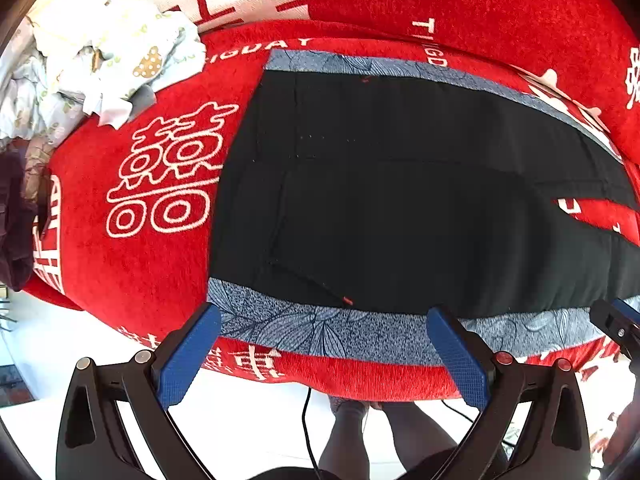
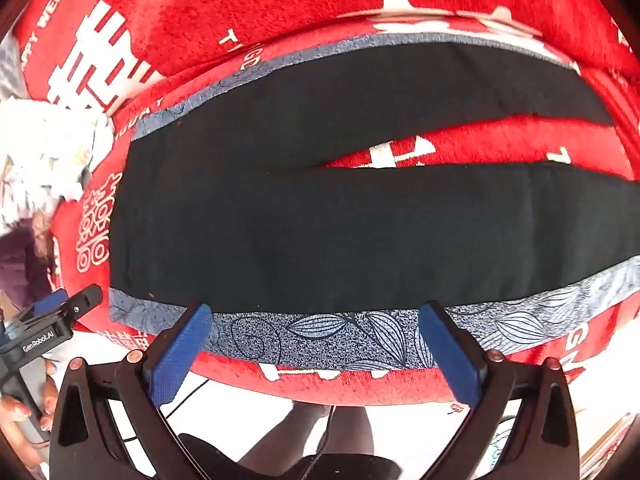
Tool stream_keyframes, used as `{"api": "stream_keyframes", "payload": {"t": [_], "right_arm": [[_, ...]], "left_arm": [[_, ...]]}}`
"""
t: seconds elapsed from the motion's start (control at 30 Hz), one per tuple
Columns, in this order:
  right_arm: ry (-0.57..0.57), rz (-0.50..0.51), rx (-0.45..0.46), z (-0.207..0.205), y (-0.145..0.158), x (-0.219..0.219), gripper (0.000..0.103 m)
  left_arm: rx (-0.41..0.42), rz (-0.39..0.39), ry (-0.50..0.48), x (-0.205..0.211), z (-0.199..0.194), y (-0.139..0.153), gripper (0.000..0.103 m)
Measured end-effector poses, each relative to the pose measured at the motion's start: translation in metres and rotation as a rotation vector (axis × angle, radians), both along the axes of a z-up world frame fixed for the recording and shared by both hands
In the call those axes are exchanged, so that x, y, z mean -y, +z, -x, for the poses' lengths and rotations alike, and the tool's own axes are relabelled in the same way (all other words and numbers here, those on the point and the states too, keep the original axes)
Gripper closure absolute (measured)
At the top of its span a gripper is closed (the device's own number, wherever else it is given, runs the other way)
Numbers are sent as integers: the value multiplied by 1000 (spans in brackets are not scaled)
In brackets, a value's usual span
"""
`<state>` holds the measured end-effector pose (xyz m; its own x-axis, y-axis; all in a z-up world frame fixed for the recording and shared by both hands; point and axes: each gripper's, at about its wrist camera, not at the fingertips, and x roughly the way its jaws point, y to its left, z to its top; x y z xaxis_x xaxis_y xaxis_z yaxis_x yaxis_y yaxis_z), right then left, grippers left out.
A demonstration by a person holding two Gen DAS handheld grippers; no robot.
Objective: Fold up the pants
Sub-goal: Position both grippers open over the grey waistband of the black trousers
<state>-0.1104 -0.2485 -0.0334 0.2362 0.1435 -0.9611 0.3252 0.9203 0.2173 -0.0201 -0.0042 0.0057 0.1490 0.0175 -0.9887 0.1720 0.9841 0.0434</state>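
Black pants (image 1: pixel 400 200) with blue patterned side bands lay flat on the red blanket (image 1: pixel 160 248); left tool (image 1: pixel 324 340) and right tool (image 2: pixel 316 332) gaped wide, gripping nothing.

red blanket (image 1: pixel 168 240), crumpled pale clothes (image 1: pixel 100 60)

The left claw (image 2: pixel 60 320) reads "GenRobot.AI"; the red blanket (image 2: pixel 240 0) reads "WEDDIN"

Black pants (image 1: pixel 400 200), blue leaf-print side bands; red blanket (image 1: pixel 500 0), white characters.
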Motion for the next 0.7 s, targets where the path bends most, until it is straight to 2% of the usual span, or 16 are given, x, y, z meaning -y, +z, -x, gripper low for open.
{"api": "stream_keyframes", "payload": {"t": [0.2,0.7], "right_arm": [[-32,-16,-22,3,-3,-13,0],[-38,40,-39,-4,6,-30,0]], "left_arm": [[14,-42,-8,-7,2,-1,0],[-12,-51,-15,-25,4,-10,0]]}}
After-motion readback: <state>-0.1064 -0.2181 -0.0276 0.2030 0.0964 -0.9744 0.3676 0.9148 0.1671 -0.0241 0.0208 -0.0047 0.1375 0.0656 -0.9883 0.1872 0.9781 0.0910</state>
